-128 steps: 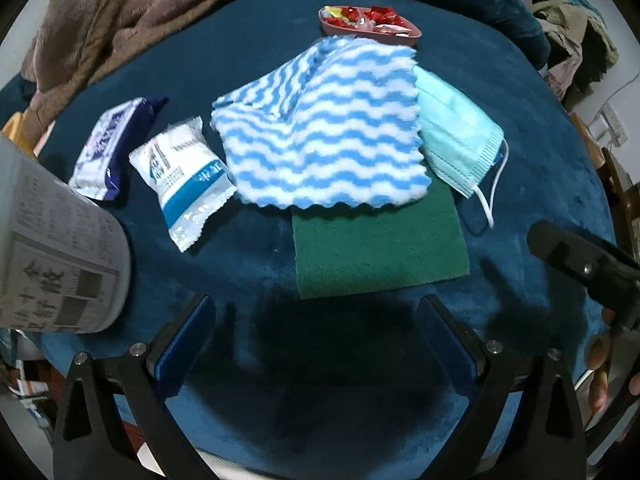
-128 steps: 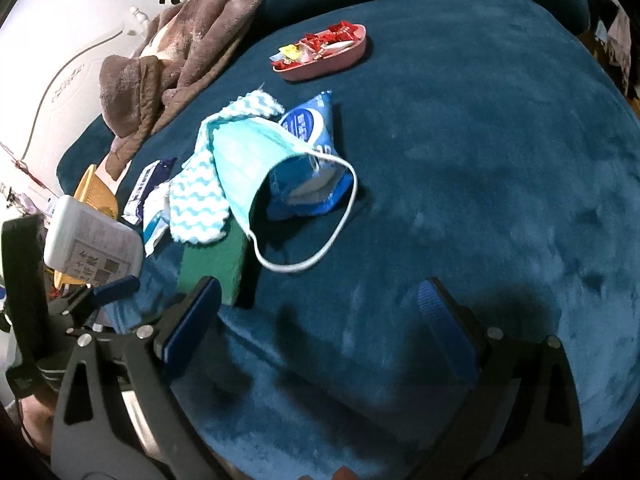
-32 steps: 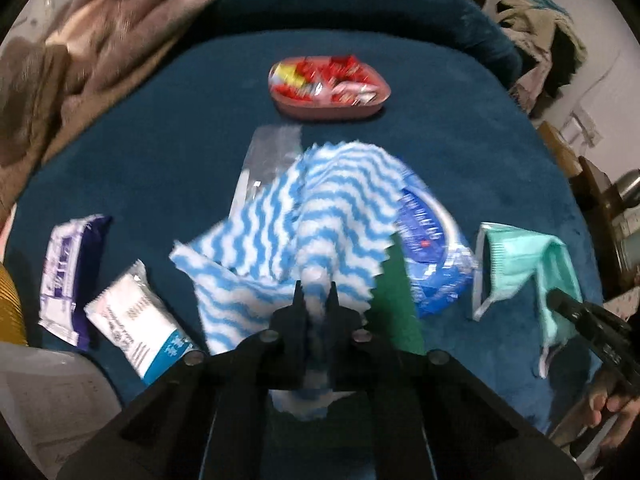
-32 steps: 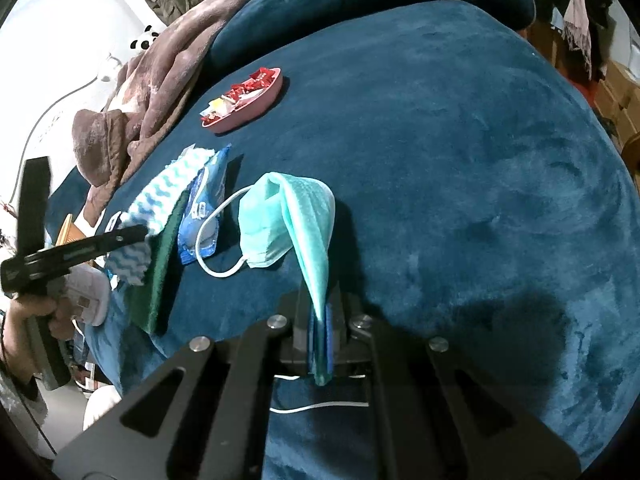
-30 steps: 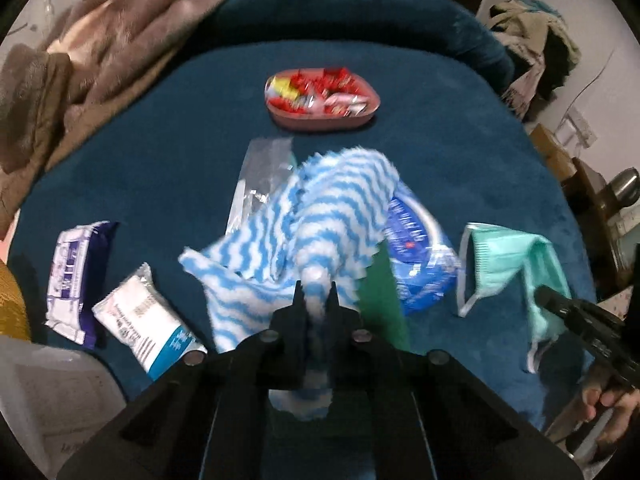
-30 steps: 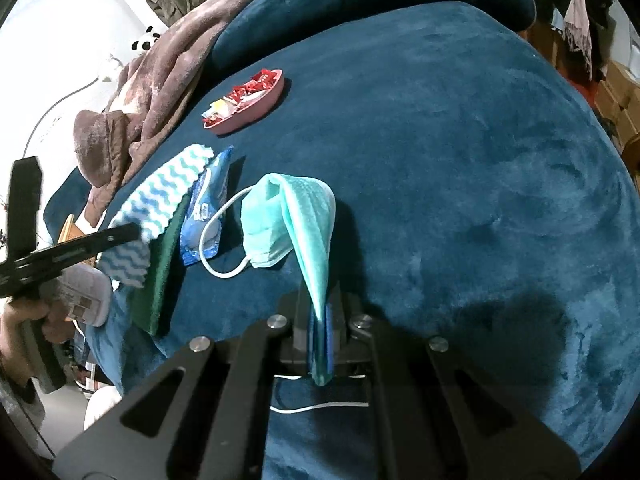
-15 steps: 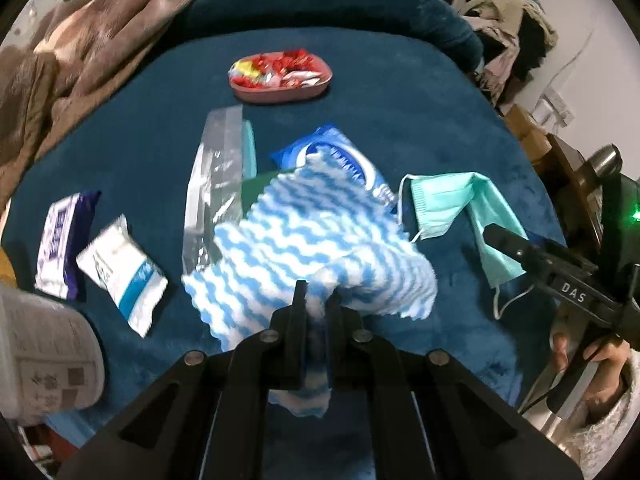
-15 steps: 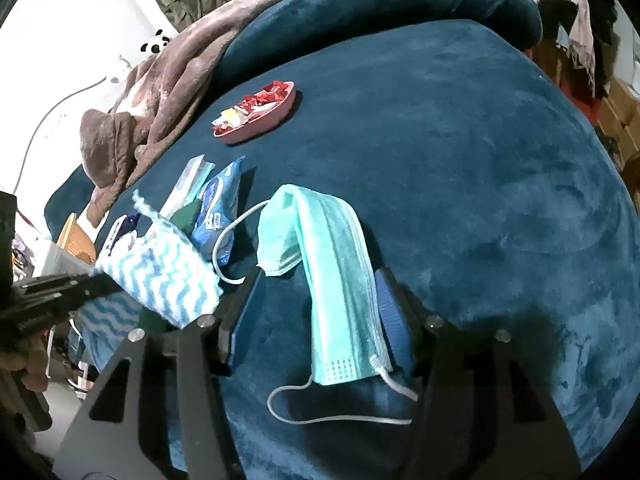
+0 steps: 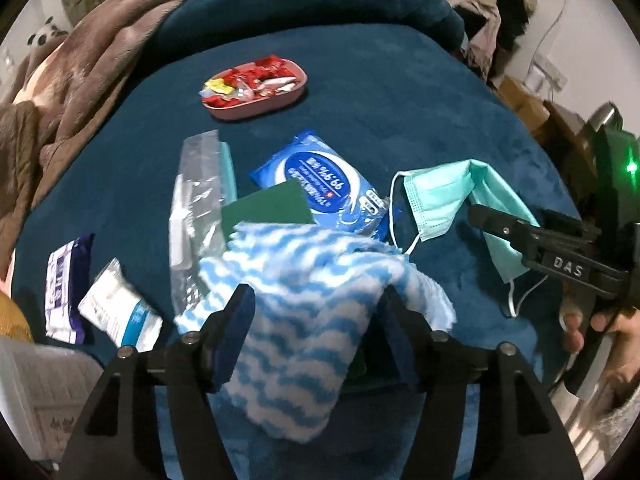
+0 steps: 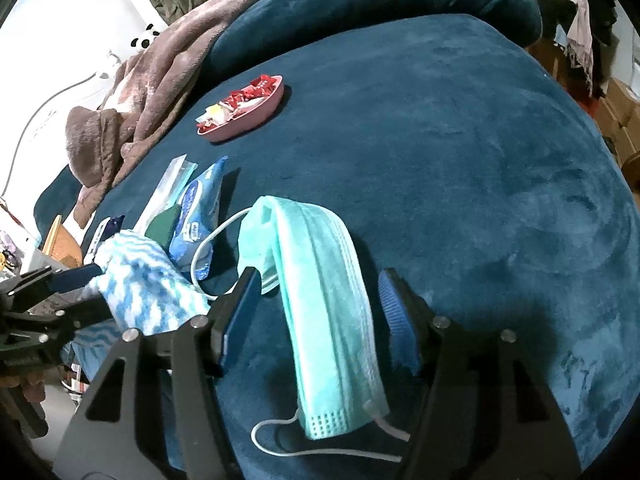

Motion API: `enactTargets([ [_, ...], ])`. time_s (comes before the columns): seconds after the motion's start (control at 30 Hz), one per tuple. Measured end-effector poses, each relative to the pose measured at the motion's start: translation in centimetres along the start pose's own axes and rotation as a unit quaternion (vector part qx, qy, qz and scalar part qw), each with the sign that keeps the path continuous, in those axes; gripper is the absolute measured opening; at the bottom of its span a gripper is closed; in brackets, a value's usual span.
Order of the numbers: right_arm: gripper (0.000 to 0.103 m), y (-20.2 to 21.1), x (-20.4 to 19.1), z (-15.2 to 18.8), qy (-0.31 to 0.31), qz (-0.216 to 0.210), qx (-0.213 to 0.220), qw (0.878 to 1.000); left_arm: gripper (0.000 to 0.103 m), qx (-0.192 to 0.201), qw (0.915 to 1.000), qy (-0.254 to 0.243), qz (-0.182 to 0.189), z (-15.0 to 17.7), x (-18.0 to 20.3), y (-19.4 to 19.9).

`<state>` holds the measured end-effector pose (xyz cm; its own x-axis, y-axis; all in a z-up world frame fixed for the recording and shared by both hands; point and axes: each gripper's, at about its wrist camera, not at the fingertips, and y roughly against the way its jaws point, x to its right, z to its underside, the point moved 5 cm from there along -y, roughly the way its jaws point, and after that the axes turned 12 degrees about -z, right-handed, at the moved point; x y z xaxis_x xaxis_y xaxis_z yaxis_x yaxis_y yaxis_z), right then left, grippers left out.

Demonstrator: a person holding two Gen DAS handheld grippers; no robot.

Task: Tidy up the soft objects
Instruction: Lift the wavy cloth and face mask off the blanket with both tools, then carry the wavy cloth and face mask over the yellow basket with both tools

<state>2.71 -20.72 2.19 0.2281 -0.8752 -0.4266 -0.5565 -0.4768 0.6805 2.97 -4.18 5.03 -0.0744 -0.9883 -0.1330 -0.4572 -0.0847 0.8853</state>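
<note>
Nearby, left claw (image 9: 316, 312) spread, blue-white cloth (image 9: 304, 320) slumped between; right claw (image 10: 316, 304) likewise apart around teal mask (image 10: 324, 300). Beyond, plush blue cushion (image 10: 460, 152), pink dish (image 9: 256, 92), brown blanket (image 9: 80, 80), possibly clothes heaped behind.

Dim indoor light, strong fisheye bend in both views.

The dark teal cushion (image 10: 460, 168) soaks up most light; a bright white wall (image 10: 60, 40) at upper left is blown out. The right gripper (image 10: 316, 312) casts soft shadows onto the velvet beside its fingers. The striped cloth (image 9: 316, 300) is motion-blurred at its edges. A green lamp (image 9: 632, 168) glares at the right rim. Black vignette rings the corners, and edges curve and smear.
</note>
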Motion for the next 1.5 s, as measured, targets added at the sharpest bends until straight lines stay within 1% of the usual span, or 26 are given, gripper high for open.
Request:
enactTargets([
  [0.03,0.047,0.0,0.0,0.1,0.002,0.001,-0.001,1.0,0.065,-0.004,1.0,0.001,0.003,-0.1,0.2,-0.4],
  [0.07,0.026,0.0,-0.1,0.2,0.009,0.005,-0.002,1.0,0.065,-0.007,0.9999,0.006,0.007,-0.2,0.4,-0.7],
  [0.1,0.017,0.0,-0.1,0.2,0.014,0.007,-0.004,1.0,0.065,-0.007,0.9998,0.014,0.015,-0.3,0.4,-1.0],
  [0.13,0.01,0.0,-0.2,0.3,0.02,0.011,-0.005,1.0,0.057,-0.007,0.9995,0.023,0.022,-0.4,0.4,-1.2],
  [0.17,0.01,0.0,-0.2,0.3,0.023,0.012,-0.003,1.0,0.039,-0.008,0.9992,0.031,0.023,-0.5,0.3,-1.3],
  [0.23,0.009,0.5,-0.5,0.3,0.029,0.011,0.008,0.999,0.024,-0.009,0.9987,0.045,0.023,-0.6,0.1,-1.4],
  [0.33,0.009,1.2,-1.0,0.2,0.041,0.009,0.023,0.999,0.016,0.002,0.9969,0.069,0.037,-0.7,-0.4,-0.6],
  [0.53,0.009,2.5,-2.4,0.5,0.057,0.01,0.043,0.997,0.015,0.031,0.9956,0.077,0.044,-0.5,-1.0,2.2],
  [0.7,0.009,4.0,-4.7,0.9,0.076,0.005,0.058,0.995,0.015,0.054,0.9938,0.086,0.044,-0.4,-2.2,4.7],
  [0.9,0.009,3.7,-7.6,1.6,0.078,-0.013,0.05,0.996,0.015,0.052,0.9928,0.103,0.031,0.2,-3.9,5.8],
  [1.1,0.009,3.4,-10.5,1.9,0.081,-0.028,0.05,0.995,0.015,0.056,0.9917,0.113,0.027,1.4,-5.2,6.8],
  [1.23,0.009,3.6,-12.2,1.7,0.085,-0.038,0.055,0.994,0.015,0.065,0.9898,0.124,0.025,2.0,-6.5,7.9],
  [1.5,0.009,3.8,-17.3,0.9,0.124,-0.059,0.063,0.989,0.015,0.094,0.9837,0.152,0.014,2.8,-10.3,11.1],
])
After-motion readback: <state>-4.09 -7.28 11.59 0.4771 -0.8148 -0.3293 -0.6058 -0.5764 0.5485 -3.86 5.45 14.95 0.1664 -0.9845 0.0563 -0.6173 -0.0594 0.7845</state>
